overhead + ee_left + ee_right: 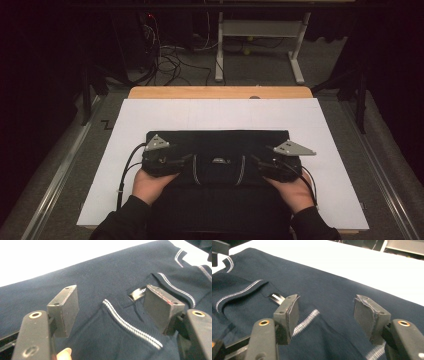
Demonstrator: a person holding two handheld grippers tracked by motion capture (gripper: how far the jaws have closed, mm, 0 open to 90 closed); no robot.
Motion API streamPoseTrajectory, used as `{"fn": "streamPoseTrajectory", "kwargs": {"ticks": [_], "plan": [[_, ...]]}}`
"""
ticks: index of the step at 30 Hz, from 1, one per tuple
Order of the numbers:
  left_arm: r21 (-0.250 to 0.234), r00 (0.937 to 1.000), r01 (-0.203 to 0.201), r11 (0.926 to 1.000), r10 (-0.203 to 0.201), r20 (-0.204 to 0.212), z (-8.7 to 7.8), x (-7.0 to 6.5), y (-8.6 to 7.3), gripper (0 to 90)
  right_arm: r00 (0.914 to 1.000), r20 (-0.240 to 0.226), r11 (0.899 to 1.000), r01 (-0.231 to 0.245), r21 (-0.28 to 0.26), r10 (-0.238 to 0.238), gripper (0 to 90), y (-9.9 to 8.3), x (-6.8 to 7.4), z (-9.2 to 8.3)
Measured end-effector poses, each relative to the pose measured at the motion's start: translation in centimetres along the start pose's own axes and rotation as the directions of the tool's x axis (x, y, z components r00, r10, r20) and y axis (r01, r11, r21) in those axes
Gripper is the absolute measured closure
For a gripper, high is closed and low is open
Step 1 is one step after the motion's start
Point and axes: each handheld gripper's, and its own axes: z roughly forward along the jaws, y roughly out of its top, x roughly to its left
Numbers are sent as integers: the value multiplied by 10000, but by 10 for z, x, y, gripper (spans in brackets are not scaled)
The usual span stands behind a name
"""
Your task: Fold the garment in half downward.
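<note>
Lying folded on the white sheet (220,114) that covers the worktop (220,92) is a navy knit shirt (220,145), its collar side toward the person; the near hem is lost in shadow between the person's dark sleeves, and its full outline is hard to make out in the high view. The left gripper (111,310) hangs just above the cloth with its jaws standing wide and nothing between them, a white-striped collar edge (130,326) running below. The neck label (138,293) is half hidden behind one jaw. The right gripper (325,312) likewise hovers with jaws well apart and empty, over a striped rib. Both hands (150,185) are cut off at the sleeves. No container is on the worktop.
</note>
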Motion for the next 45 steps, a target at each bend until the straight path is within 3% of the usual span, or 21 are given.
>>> {"fn": "streamPoseTrajectory", "kwargs": {"ticks": [11,24,28,33,37,41,45], "plan": [[541,9998,195,9983,-189,-114,28,1,5,268,9998,-102,9967,-135,800,143,406,6,12,43],[945,9993,198,9953,-167,-335,41,2,4,268,9993,-94,9931,-351,1122,364,412,4,12,54],[1346,9984,391,9901,-331,-463,48,6,2,268,9995,-26,9878,-321,1525,329,418,0,13,63],[1467,9978,433,9882,-355,-554,53,6,2,277,9996,7,9814,-291,1899,295,436,-2,15,70],[1922,9976,579,9796,-493,-494,63,8,0,277,9991,14,9753,-424,2169,432,437,-5,12,76],[2339,9990,333,9717,-255,-362,68,4,-2,301,9988,-24,9668,-473,2512,495,427,-9,13,80],[2264,9983,131,9739,2,-590,69,-2,-4,353,9991,8,9654,-402,2576,414,477,-9,14,80]]}}
